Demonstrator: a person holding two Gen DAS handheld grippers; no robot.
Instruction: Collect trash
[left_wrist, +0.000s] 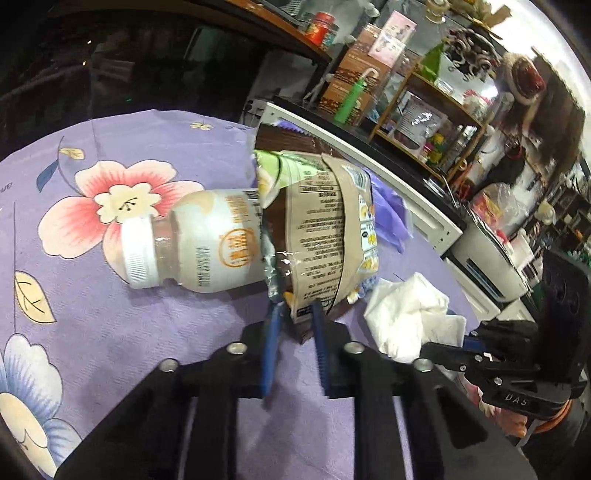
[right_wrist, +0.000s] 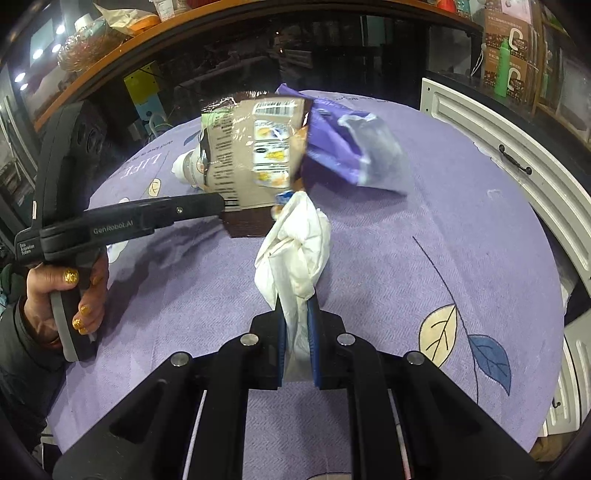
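A round table (right_wrist: 424, 258) is covered by a lilac cloth printed with flowers and leaves; cluttered wooden shelves (left_wrist: 436, 96) and a white panelled cabinet (right_wrist: 517, 155) are seen behind it. A brown and beige crumpled snack wrapper (left_wrist: 317, 229) is pinched at its lower edge by the narrowed jaws of the left gripper (left_wrist: 295, 314), beside a white-capped plastic bottle (left_wrist: 192, 243) lying on its side. A crumpled white tissue (right_wrist: 295, 251) is clamped in the right gripper (right_wrist: 297, 306). A purple foil wrapper (right_wrist: 347, 147) is seen just beside the snack wrapper.
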